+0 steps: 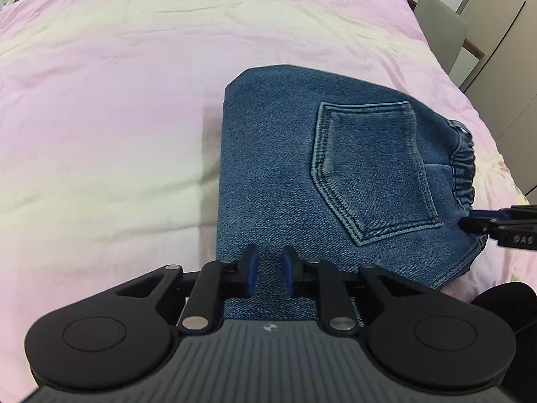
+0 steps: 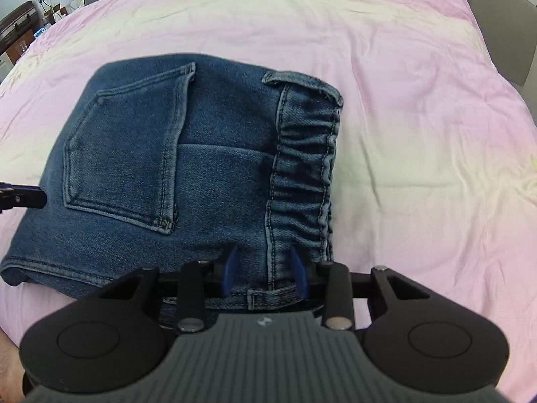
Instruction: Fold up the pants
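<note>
Apparently the folding is almost finished: the pants [image 2: 174, 168] lie as a compact packet on the bed [image 2: 419, 134]. Both the left gripper [image 1: 270, 270] and the right gripper [image 2: 265, 270] hover with fingers released at its near edge. Next, probably only smoothing or withdrawing.

Matt, coarse-woven blue denim pants [image 1: 285, 154] on a soft, lightly creased pink cloth duvet [image 1: 110, 107].

blue denim pants [image 1: 285, 168] lie folded into a compact stack, right of centre. back pocket [image 1: 369, 171] faces up. elastic waistband [image 2: 302, 174] bunched at right
</note>
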Demonstrator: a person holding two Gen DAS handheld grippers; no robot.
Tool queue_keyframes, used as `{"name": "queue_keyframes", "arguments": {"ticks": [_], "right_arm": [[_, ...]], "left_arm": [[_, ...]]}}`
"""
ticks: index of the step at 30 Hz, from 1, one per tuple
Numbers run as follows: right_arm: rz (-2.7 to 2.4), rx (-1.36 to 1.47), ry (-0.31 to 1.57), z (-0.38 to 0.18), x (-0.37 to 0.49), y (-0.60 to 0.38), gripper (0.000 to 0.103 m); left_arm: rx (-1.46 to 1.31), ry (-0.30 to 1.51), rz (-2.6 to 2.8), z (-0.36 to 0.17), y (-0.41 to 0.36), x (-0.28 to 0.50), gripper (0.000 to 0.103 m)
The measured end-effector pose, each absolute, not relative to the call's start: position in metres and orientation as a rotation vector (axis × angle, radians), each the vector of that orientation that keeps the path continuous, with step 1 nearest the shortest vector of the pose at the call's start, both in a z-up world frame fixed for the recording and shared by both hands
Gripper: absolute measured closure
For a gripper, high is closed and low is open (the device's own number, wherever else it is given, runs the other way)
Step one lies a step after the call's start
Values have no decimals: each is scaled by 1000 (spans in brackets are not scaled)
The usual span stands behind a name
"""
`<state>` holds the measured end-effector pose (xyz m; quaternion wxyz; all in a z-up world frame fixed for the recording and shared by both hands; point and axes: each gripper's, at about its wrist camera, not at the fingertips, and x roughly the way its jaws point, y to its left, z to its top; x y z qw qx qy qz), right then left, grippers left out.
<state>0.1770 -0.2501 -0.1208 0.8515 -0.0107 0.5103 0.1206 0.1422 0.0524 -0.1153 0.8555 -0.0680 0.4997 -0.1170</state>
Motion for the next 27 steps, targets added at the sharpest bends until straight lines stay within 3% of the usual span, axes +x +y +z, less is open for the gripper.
{"name": "queue_keyframes", "arguments": {"ticks": [2, 5, 9, 15, 18, 23, 27], "right_arm": [[284, 42, 1053, -107, 177, -262, 63], [277, 170, 1038, -97, 181, -289, 23], [261, 266, 1079, -113, 197, -324, 22], [322, 632, 1183, -159, 222, -361, 22], [357, 701, 1220, -178, 232, -358, 27], [405, 772, 1263, -201, 248, -354, 27], [442, 804, 1274, -208, 254, -357, 31]], "left_arm": [[-175, 1028, -237, -111, 59, 144, 51], [-271, 1007, -234, -108, 75, 150, 37], [-396, 1032, -255, -116, 90, 168, 24], [-580, 1092, -256, -147, 104, 186, 23], [-668, 1102, -268, -158, 110, 192, 20], [-706, 1121, -281, -172, 109, 202, 18], [-709, 1131, -280, -180, 105, 210, 26]]}}
